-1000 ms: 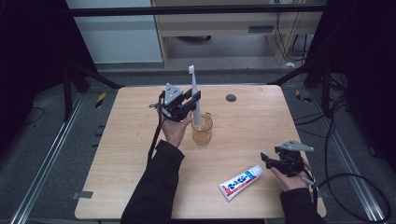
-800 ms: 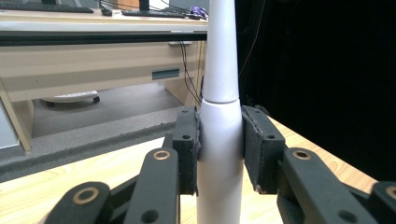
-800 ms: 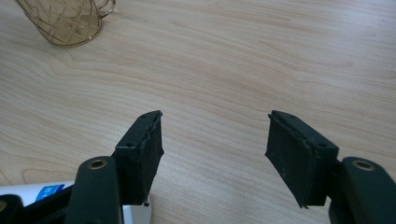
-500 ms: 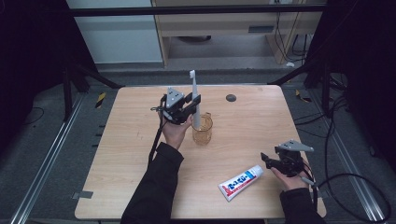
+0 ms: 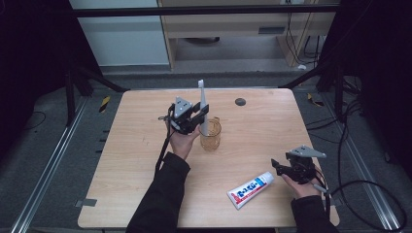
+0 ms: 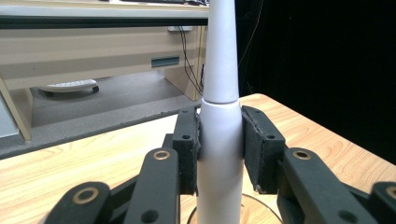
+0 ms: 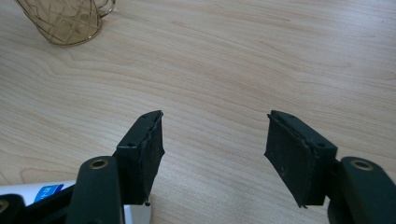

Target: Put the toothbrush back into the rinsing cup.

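Observation:
A white electric toothbrush (image 5: pixel 203 109) stands upright with its lower end inside an amber glass mug (image 5: pixel 211 135) near the table's middle. My left gripper (image 5: pixel 197 120) is shut on the toothbrush body (image 6: pixel 219 140), its pads pressed on both sides above the mug's rim (image 6: pixel 254 201). My right gripper (image 5: pixel 281 167) rests low at the front right, open and holding nothing. A white and blue toothpaste tube (image 5: pixel 249 188) lies flat just left of it; its end (image 7: pixel 44 192) shows beside the open jaws, with the mug (image 7: pixel 65 21) farther off.
A small dark round disc (image 5: pixel 240 101) sits on the wooden table (image 5: pixel 136 145) at the back. Black cables trail off the right side, and a pale cabinet stands beyond the far edge.
The left gripper has lowered the toothbrush a little deeper into the mug. The right gripper has stayed in place.

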